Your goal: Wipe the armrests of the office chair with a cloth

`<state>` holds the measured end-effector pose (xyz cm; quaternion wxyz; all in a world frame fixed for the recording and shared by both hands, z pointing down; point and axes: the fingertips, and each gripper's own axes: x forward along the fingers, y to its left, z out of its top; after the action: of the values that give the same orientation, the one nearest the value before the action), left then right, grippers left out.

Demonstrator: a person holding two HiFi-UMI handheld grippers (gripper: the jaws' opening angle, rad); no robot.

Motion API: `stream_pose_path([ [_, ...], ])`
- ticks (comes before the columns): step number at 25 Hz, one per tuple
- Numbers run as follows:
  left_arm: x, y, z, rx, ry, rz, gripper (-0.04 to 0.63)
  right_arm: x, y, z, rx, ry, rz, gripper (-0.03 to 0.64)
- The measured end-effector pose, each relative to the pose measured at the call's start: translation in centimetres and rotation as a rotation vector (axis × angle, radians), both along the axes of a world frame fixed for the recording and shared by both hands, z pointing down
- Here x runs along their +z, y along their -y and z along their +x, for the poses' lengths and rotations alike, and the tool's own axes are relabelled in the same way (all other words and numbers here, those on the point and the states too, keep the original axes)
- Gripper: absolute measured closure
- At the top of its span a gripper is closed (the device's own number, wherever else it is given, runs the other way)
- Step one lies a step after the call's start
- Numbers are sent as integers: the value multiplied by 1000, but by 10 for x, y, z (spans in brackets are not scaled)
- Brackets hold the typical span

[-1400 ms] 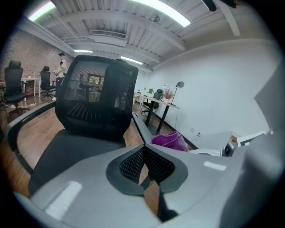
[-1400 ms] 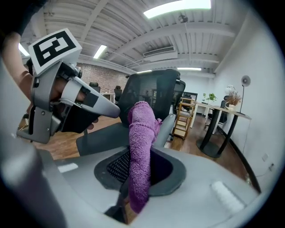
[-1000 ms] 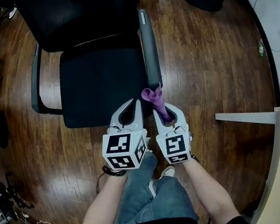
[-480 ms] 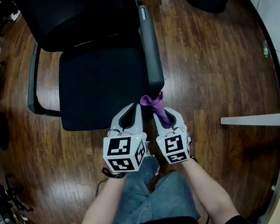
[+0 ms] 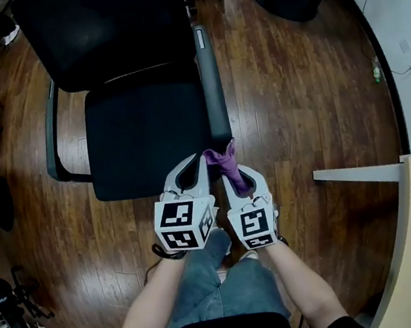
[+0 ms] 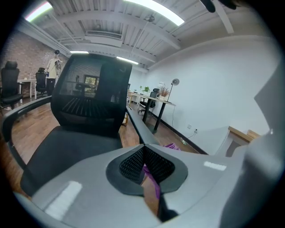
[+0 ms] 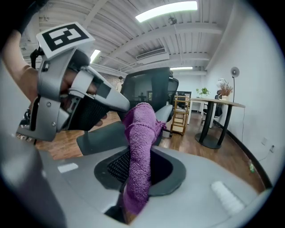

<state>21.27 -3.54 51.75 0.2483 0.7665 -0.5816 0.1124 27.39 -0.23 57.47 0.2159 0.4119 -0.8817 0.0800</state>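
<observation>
The chair (image 5: 145,130) is standing on the wood floor, the left gripper (image 5: 199,160) is hovering at the seat's front edge with jaws pressed together on nothing, and the right gripper (image 5: 236,176) is clamping the purple cloth (image 5: 224,161), which is sticking up by the near end of the right-hand armrest (image 5: 210,84).

head view overhead, gripper views facing chair (image 5: 149,137)
</observation>
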Motion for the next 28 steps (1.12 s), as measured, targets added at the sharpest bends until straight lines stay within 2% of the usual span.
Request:
stream_pose_path([
  [10,-71,53,-5,70,-23,23,591,-100,65,-12,49,-11,60,543],
  [14,-93,76,-12,68,-31,40,591,-128,97,-20,54,-6,88,543],
  [22,-105,138,-17,45,-19,71,591,-144,176,-26,41,20,129,543],
  [28,-96,192,-15,5,3,49,591,-136,236,-28,1,44,114,543],
])
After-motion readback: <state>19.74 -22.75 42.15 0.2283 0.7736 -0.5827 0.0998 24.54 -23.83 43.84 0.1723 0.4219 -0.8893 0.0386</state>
